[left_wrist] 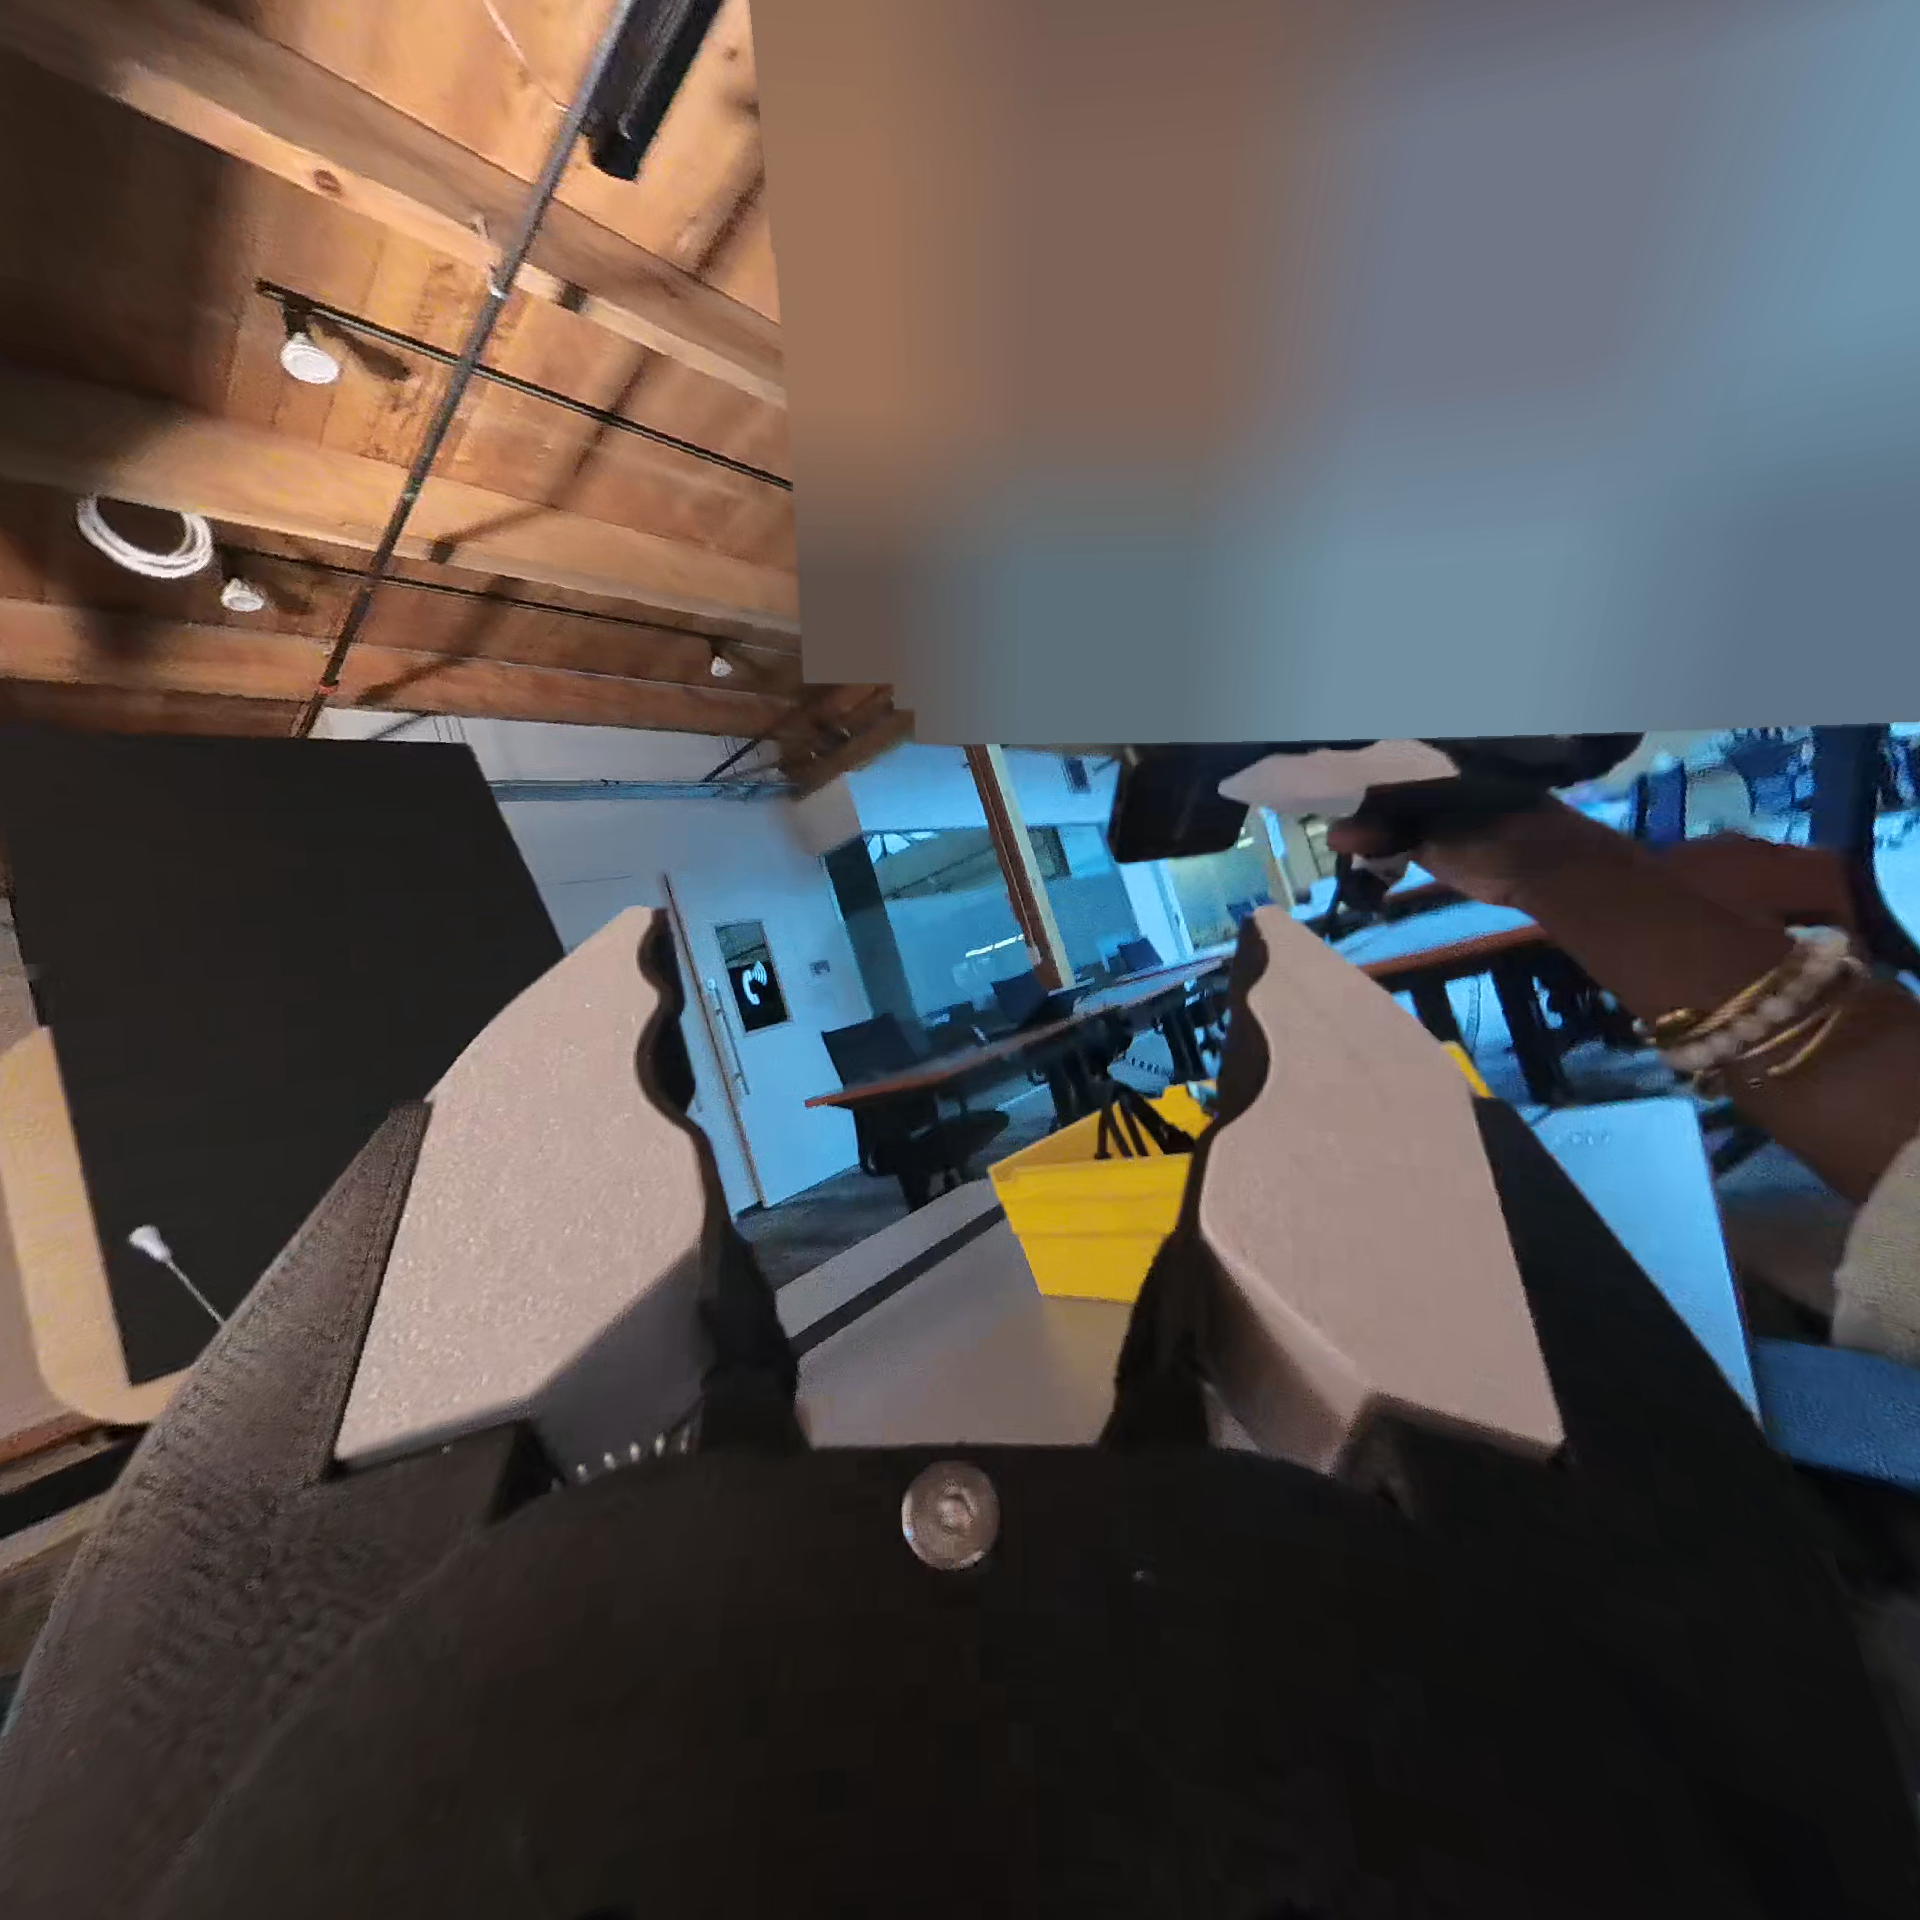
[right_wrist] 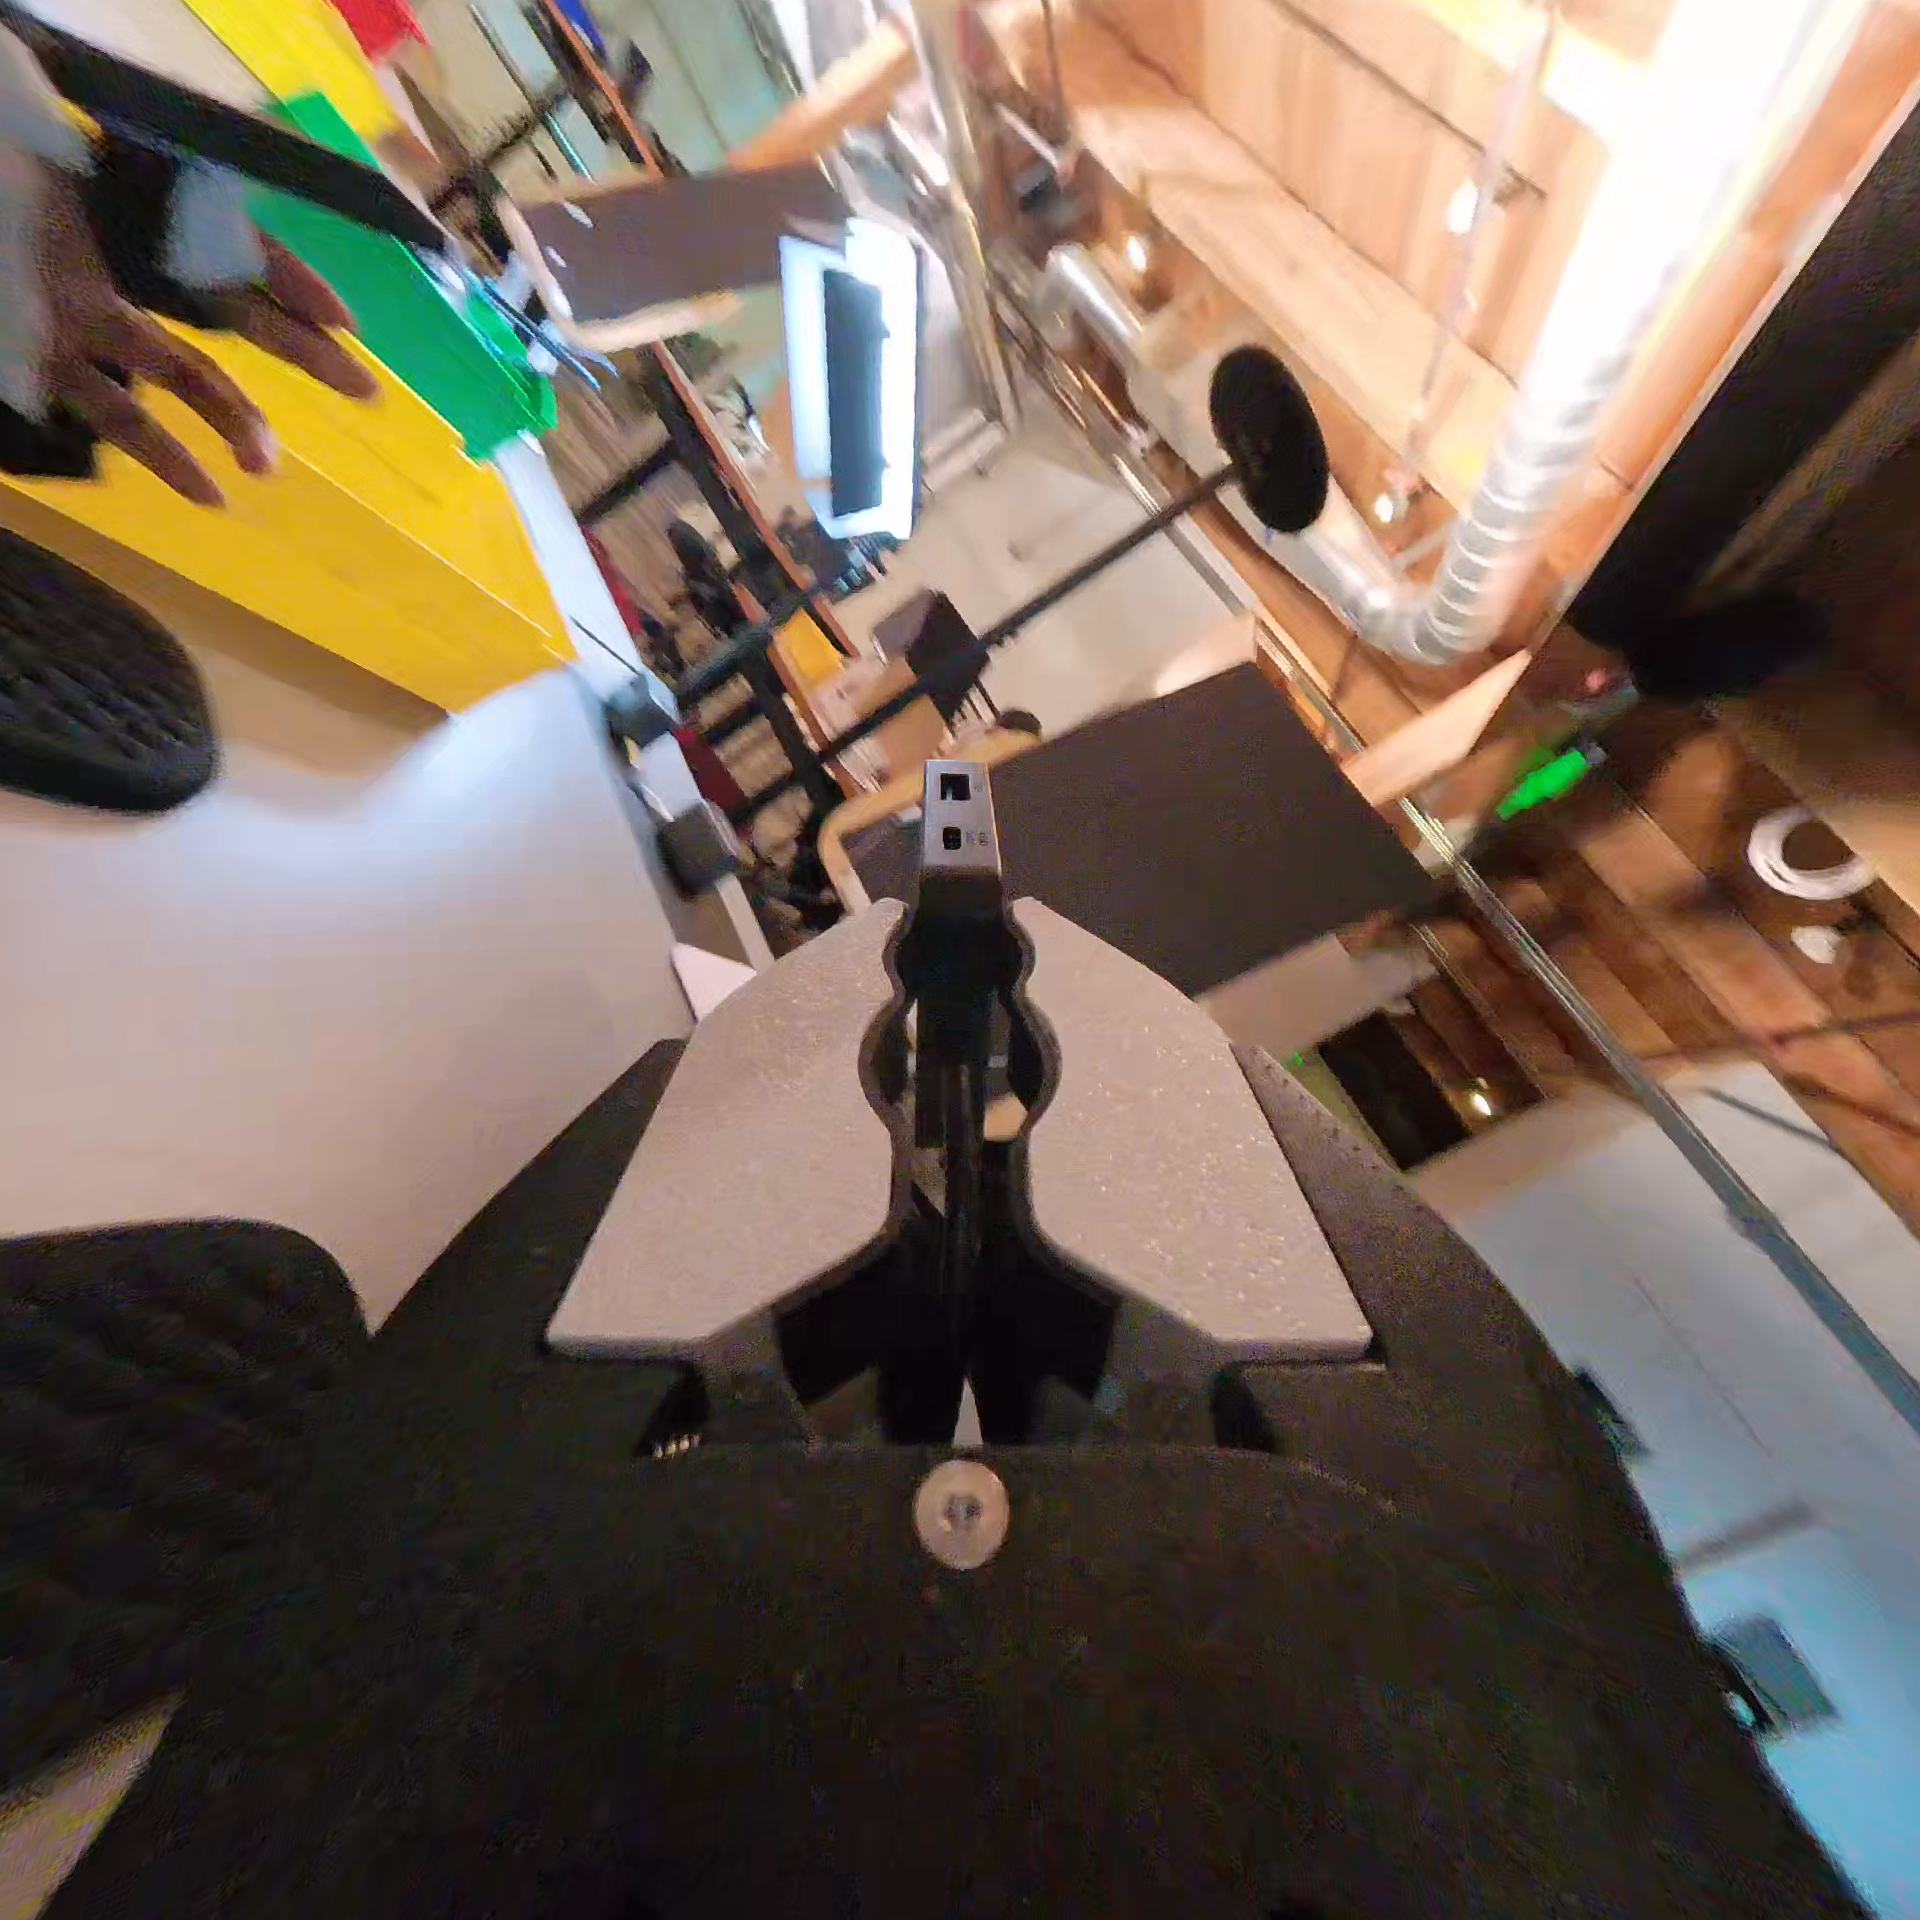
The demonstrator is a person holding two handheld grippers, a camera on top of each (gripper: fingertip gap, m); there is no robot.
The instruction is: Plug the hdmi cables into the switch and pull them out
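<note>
Careful: your right gripper [right_wrist: 958, 925] is clamped on the hdmi plug [right_wrist: 958, 831] up in the air, your left gripper [left_wrist: 951, 1039] gapes empty, and with no switch in either view you risk a crooked, jammed insertion.

Grainy matt grey plastic fingers [right_wrist: 790, 1122], shiny metal plug tip [right_wrist: 958, 826], glossy yellow plastic bin [left_wrist: 1091, 1216].
</note>
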